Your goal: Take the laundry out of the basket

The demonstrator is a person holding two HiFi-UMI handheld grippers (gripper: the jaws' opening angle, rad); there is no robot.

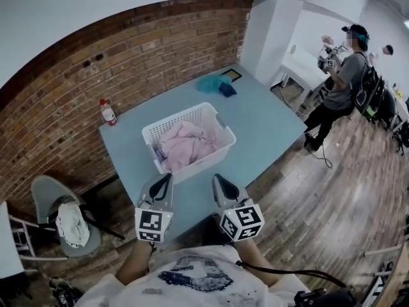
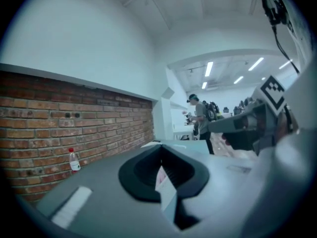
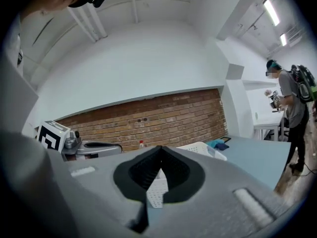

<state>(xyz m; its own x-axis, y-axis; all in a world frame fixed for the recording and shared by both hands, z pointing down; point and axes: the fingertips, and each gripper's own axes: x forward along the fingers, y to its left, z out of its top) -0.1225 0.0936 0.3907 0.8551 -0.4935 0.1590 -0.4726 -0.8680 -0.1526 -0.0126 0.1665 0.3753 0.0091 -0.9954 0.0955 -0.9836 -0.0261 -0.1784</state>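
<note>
Fingers [image 2: 141, 168] of the left gripper [image 1: 167, 179] are closed: the black pads meet at their tips and hold nothing. The fingers [image 3: 132, 173] of the right gripper [image 1: 218, 179] are closed in the same way and are also empty. The two grippers are side by side, a little apart, at the near edge of the table. They point toward the basket and do not touch it.

A brick wall [image 1: 96, 88] runs behind the table, and a wooden floor [image 1: 319, 210] lies to the right. The blue-grey table [image 1: 268, 126] stands close to this wall. A person [image 1: 342, 75] stands far to the right, beyond the table, and all three views show this person. Only the head view shows the grey chair [image 1: 43, 190] to the left of the table, with a white cloth thing [image 1: 71, 226] on it.

The white basket [image 1: 192, 116] stands about in the middle of the table, and the pink laundry [image 1: 185, 147] lies inside it. Only the head view shows the laundry as a heap. The right gripper view shows just the perforated wall of the basket. The left gripper view shows a thin pink-white strip in the gap under the closed tips. A teal cloth [image 1: 213, 82] lies near the far corner of the table, well apart from the basket. The head view and the right gripper view show it. A small bottle [image 1: 108, 112] with a red cap stands upright at the wall side of the table, and every view shows it.
</note>
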